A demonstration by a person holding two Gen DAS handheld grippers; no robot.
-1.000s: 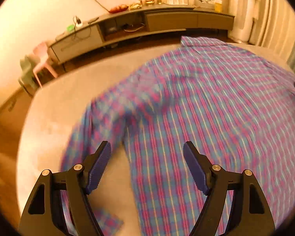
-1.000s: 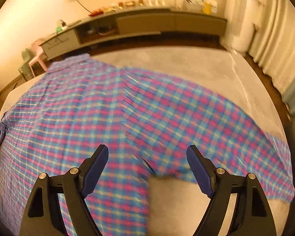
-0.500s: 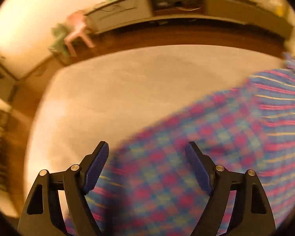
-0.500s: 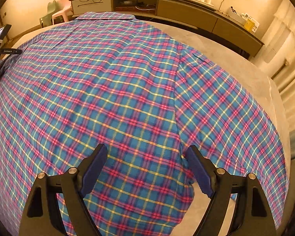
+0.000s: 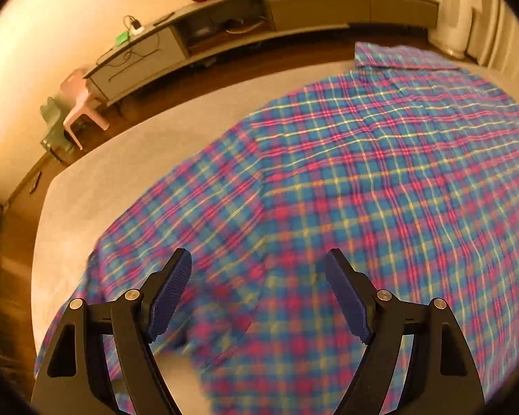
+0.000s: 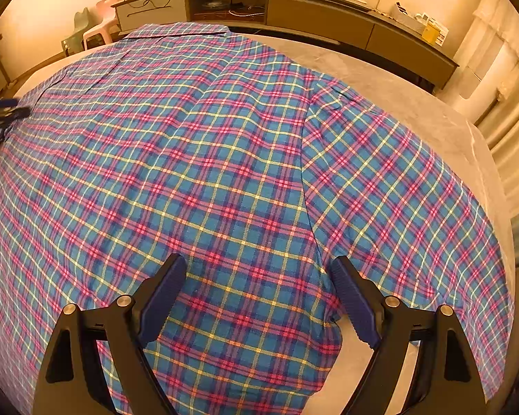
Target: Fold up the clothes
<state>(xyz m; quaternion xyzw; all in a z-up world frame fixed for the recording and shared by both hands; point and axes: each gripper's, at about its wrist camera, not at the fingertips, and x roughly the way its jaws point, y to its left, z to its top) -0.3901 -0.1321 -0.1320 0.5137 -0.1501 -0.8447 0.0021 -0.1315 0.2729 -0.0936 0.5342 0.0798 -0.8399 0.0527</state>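
A blue, pink and yellow plaid shirt (image 6: 225, 159) lies spread flat, back up, on a grey bed (image 6: 415, 103), collar toward the far wall. In the left wrist view the same shirt (image 5: 380, 180) fills the right side, its left sleeve (image 5: 176, 214) running toward me. My left gripper (image 5: 257, 294) hovers open over the sleeve and armpit area, nothing between its blue pads. My right gripper (image 6: 257, 297) hovers open above the shirt's lower right side, near the right sleeve seam (image 6: 308, 186). At the far left edge of the right wrist view, the left gripper (image 6: 3, 110) shows blurred.
A long low cabinet (image 5: 294, 10) with cables and small items runs along the far wall. A pink stool (image 5: 83, 103) and a green one stand on the wooden floor left of the bed. Curtains (image 6: 508, 69) hang at the right. Bare bed surface (image 5: 121, 159) lies left of the shirt.
The left wrist view swung away to the bare bed and back over the left sleeve. The right gripper moved from the right sleeve to above the lower body; both stayed open.
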